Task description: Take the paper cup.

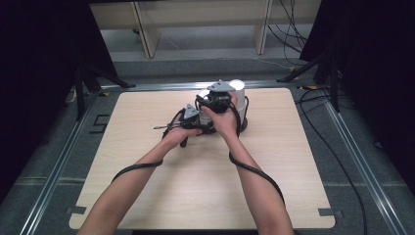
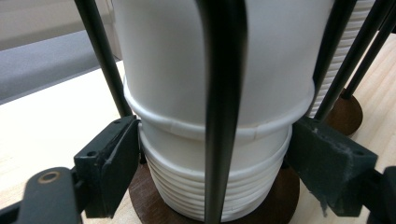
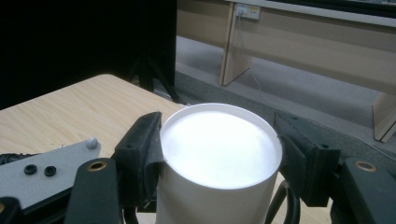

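1. Cup stack point(image 2: 205, 182) stands upright in a wire holder point(image 2: 223, 93) at the table's point(image 1: 147, 196) far centre.
2. Left gripper point(image 2: 212, 158) clamps the stack low.
3. Right gripper point(image 3: 219, 154) clamps the top cup point(image 3: 219, 149); pull upward along the axis.

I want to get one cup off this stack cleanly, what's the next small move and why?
Probably lift the right claw straight up. Its pads press on the top cup near its upturned base, while the left claw brackets the lower cups in the black wire holder, bracing them. A straight pull should clear the rods.
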`<state>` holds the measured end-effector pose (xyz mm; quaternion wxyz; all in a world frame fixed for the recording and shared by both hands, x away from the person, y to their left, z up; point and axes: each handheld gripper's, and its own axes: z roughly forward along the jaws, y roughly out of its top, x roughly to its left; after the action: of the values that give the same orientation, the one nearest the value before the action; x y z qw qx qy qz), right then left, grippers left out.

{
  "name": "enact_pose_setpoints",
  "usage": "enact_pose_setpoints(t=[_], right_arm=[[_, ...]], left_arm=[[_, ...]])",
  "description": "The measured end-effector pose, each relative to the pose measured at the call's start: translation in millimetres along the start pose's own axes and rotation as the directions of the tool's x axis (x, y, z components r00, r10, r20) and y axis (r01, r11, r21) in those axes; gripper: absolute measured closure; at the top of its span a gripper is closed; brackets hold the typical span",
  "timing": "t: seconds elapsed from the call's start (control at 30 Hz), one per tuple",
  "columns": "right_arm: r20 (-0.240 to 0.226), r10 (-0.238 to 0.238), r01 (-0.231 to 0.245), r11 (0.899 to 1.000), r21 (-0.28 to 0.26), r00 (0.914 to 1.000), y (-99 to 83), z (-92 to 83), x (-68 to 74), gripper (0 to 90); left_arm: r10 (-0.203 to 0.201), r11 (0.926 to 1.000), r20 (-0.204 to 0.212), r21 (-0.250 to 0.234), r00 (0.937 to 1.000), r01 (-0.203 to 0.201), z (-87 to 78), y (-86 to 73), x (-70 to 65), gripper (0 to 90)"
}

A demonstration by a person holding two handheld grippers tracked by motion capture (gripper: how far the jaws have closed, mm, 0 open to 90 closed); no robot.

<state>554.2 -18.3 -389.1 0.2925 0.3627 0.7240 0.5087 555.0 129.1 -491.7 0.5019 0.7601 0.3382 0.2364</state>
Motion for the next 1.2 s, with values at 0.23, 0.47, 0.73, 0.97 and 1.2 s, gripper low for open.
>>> enact_pose_setpoints(t=[0.23, 0.47, 0.73, 0.97, 1.2], right_arm=[[-0.009, -0.013, 0.013, 1.000, -0.018, 0.9999, 8.7, -8.5, -1.9, 36.1], [0.000, -0.024, 0.024, 0.998, -0.059, 0.9997, 19.3, -15.2, 1.6, 36.3], [-0.002, -0.028, 0.028, 0.996, -0.080, 0.9996, 30.2, -23.7, 1.6, 36.5], [-0.018, -0.006, 0.005, 0.995, -0.102, 0.9998, 39.7, -33.9, -1.4, 36.5], [-0.012, -0.011, 0.010, 0.993, -0.115, 0.9999, 46.1, -41.2, -2.0, 36.5]], left_arm=[[0.002, 1.0000, -0.011, 0.009, 0.9999, -0.002, -0.4, 0.1, -1.1, 17.6], [0.013, 0.9999, -0.009, 0.010, 0.9999, -0.013, 0.0, 0.1, -0.9, 17.5], [0.025, 0.9996, -0.006, 0.011, 0.9997, -0.025, 0.5, -0.3, 0.0, 17.6], [0.031, 0.9994, -0.013, 0.017, 0.9995, -0.030, -0.7, -0.2, -0.4, 17.7], [0.020, 0.9998, -0.009, 0.002, 0.9998, -0.020, -0.4, -1.1, -1.1, 17.9]])
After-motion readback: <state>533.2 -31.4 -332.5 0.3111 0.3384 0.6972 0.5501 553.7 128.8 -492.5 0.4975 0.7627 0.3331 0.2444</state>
